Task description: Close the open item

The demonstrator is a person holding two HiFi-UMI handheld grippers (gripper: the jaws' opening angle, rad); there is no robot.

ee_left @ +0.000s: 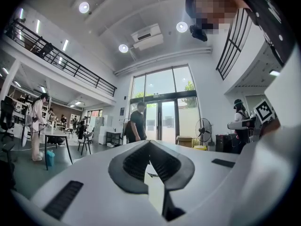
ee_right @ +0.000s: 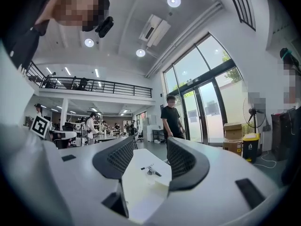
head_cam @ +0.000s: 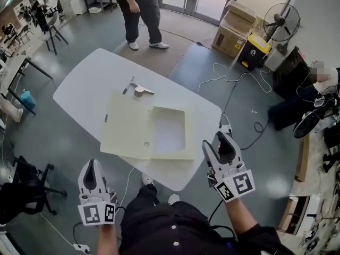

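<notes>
Surface (head_cam: 79,92): A big white surface is carrying the box, which is lying near its middle.
Person (head_cam: 139,7): Someone in dark clothes is standing on the floor past the far side of the box, well apart from it.
Box (head_cam: 169,129): The cream box is lying wide open. Its lid (head_cam: 125,124) is lying flat just left of the tray part and is joined to it along one side.
Right hand-held gripper (head_cam: 219,141): It is hanging near the box's near right corner and is not touching it. It is pointing toward the box. Its jaws are standing spread wide apart.
Left hand-held gripper (head_cam: 94,162): It is hanging on the near side of the box, off to the left and well apart from it. Its jaws are pressing together at the tips and are pinching nothing.
Metal thing (head_cam: 142,91): A small shiny piece is lying on the surface just past the box's far edge.
</notes>
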